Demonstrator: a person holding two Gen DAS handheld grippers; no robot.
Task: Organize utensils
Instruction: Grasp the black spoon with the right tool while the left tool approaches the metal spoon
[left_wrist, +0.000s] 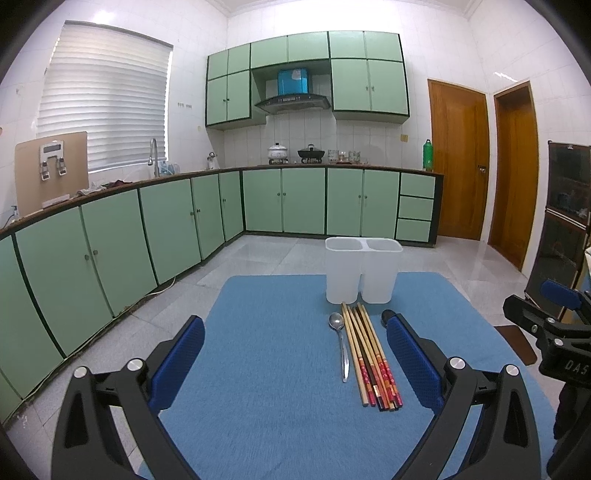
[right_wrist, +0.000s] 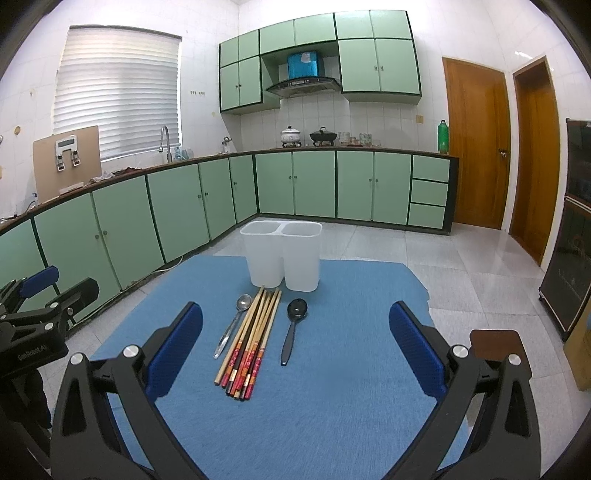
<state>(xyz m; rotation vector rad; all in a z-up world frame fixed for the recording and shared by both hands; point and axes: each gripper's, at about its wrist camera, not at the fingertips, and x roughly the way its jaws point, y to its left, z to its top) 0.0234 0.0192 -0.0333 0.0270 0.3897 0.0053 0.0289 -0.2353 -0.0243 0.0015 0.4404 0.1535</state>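
A white two-compartment holder stands upright at the far side of a blue mat. In front of it lie a metal spoon, a bundle of several chopsticks and a black spoon; the left wrist view hides the black spoon behind a finger. My left gripper hovers open above the mat, nothing between its fingers. My right gripper is open too, also holding nothing, short of the utensils.
Green cabinets with a counter, sink tap and pots run along the left and back walls. Two wooden doors stand at the right, a dark cabinet beside them. Grey tiled floor surrounds the mat.
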